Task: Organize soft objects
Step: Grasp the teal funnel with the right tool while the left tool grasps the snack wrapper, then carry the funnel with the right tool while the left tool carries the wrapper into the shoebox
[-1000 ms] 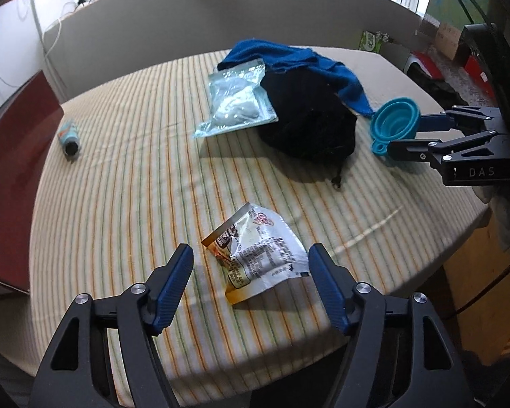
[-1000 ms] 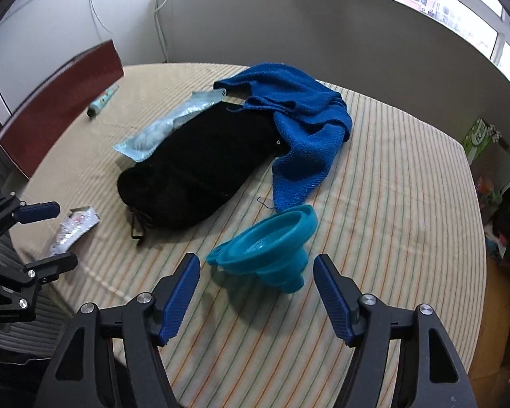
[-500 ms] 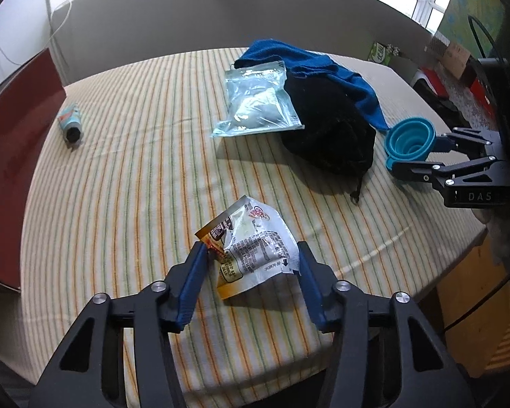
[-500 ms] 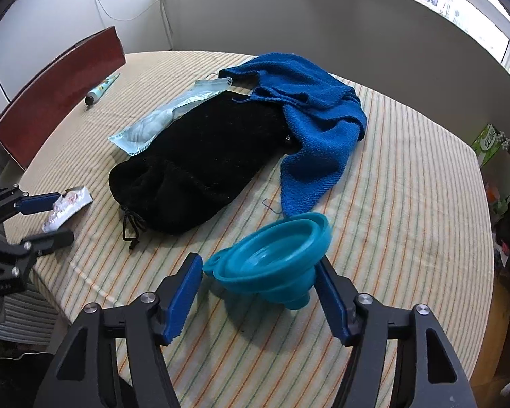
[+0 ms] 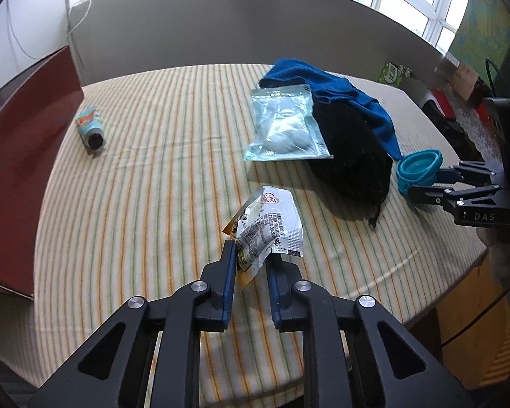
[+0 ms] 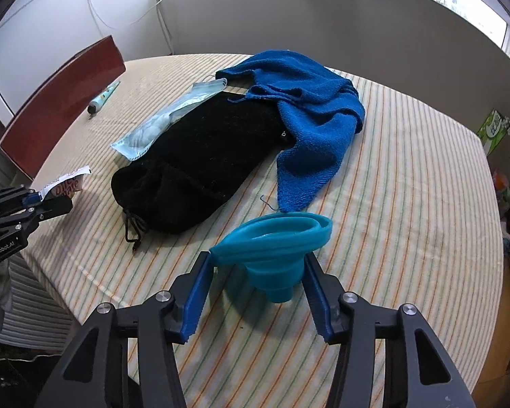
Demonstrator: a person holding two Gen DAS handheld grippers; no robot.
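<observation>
My left gripper [image 5: 251, 258] is shut on a crinkled silver snack packet [image 5: 270, 224] and holds it just above the striped tablecloth [image 5: 146, 176]; the packet also shows in the right wrist view [image 6: 66, 183]. My right gripper [image 6: 256, 265] is shut on a teal collapsible funnel [image 6: 275, 238], squeezing its rim oval. The funnel also shows in the left wrist view [image 5: 420, 166]. A black drawstring pouch [image 6: 200, 170], a blue towel [image 6: 309, 108] and a clear bag of pale masks [image 5: 285, 125] lie together mid-table.
A small tube [image 5: 90, 129] lies at the table's far left near a red chair back [image 5: 20, 156]. A grey partition [image 6: 323, 20] stands behind the table. The table's near edge drops off below both grippers.
My left gripper closed on the snack packet and lifted it. My right gripper closed on the funnel, squashing its rim.
</observation>
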